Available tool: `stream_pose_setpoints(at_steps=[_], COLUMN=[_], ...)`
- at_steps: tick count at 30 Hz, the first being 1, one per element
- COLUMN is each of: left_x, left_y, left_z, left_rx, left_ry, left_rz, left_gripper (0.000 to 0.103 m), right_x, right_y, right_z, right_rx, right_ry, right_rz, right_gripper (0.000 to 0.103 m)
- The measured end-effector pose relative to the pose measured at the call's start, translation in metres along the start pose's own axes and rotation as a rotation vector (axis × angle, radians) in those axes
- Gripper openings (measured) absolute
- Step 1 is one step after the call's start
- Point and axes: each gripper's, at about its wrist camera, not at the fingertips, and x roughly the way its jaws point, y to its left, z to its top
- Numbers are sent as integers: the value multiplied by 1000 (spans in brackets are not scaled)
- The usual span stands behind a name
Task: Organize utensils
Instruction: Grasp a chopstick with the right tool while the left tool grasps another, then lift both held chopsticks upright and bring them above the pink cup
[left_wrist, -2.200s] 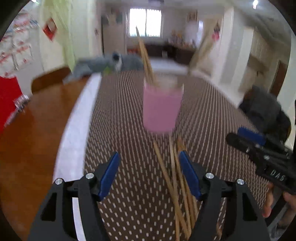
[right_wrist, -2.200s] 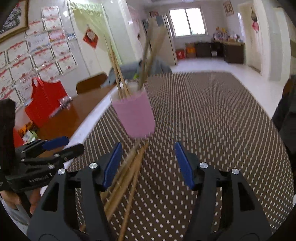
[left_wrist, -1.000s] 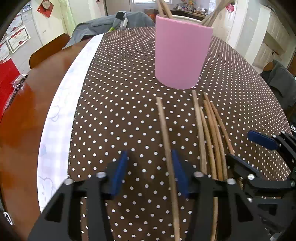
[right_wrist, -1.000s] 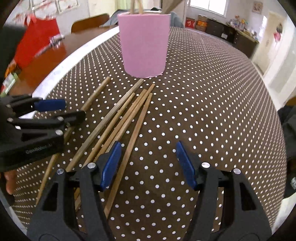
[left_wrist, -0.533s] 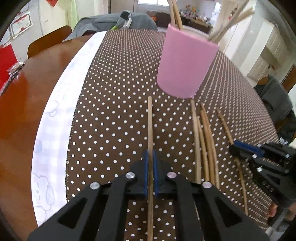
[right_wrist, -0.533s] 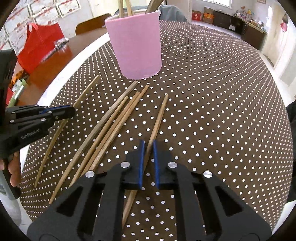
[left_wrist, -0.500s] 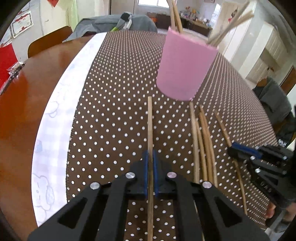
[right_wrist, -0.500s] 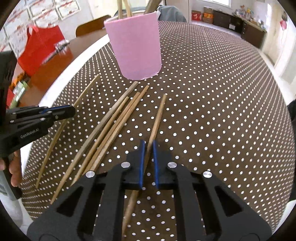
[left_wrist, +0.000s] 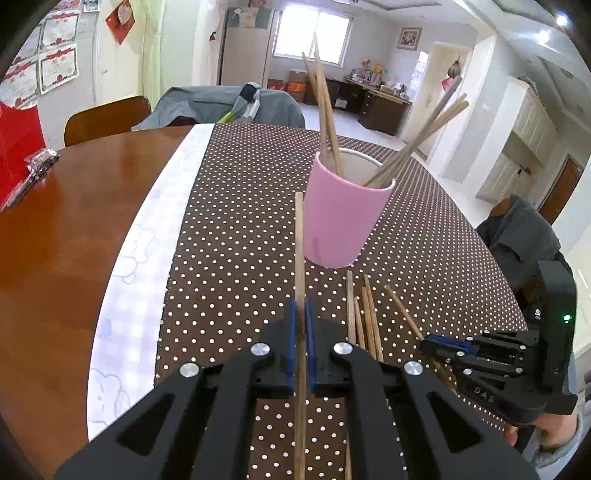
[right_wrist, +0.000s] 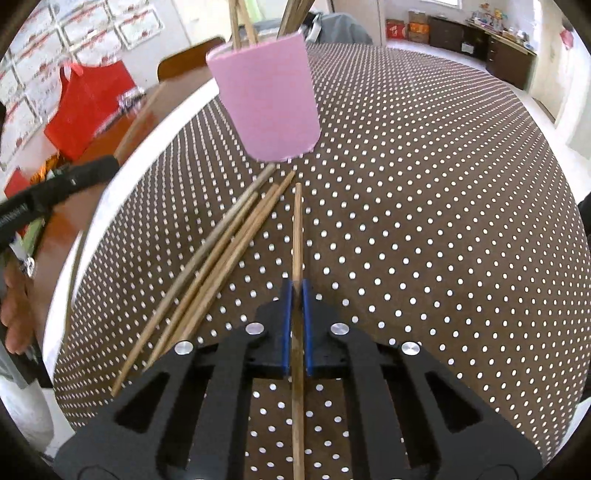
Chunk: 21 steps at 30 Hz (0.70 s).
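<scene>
**Both grippers clamped on a chopstick each, left one lifted**

A second ago both grippers stood with jaws apart over the loose chopsticks; half a second ago each had closed on one stick, which still lay along the cloth. Now the left gripper (left_wrist: 300, 325) has come up: its chopstick (left_wrist: 299, 251) points forward with its far tip level with the side of the pink cup (left_wrist: 341, 218), which is seen from a higher angle so that its open rim shows. The right gripper (right_wrist: 294, 310) has slid sideways, and its chopstick (right_wrist: 296, 236) now lies apart from the bundle it used to sit beside.

The left wrist view shows the inside of the cup, with several chopsticks standing in it and leaning out both ways, and the right gripper low at the right edge with its stick running back toward the remaining chopsticks (left_wrist: 364, 314). The right wrist view shows those four remaining sticks (right_wrist: 221, 251) fanned on the dotted tablecloth (right_wrist: 424, 221) just below the cup (right_wrist: 267, 96), and the left gripper blurred at the left edge, above the bare wooden tabletop (left_wrist: 62, 236).

Each gripper's blue pads are pressed together on its own chopstick, the stick running straight between them.
</scene>
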Motion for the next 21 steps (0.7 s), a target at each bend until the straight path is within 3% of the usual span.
stream_pose_setpoints(at_steps=[13, 15, 21], left_x=[10, 10, 16], left_y=[7, 7, 9], left_z=[-6, -7, -8], left_rx=[-9, -7, -15], left_ry=[42, 42, 63], left_rz=[10, 9, -2], left_gripper=[6, 6, 6], right_x=[31, 38, 44], right_y=[43, 58, 58], right_z=[41, 47, 54], right_rx=[-186, -233, -210], right_ry=[182, 199, 210], right_rz=[-167, -241, -211], right_gripper=[7, 7, 7])
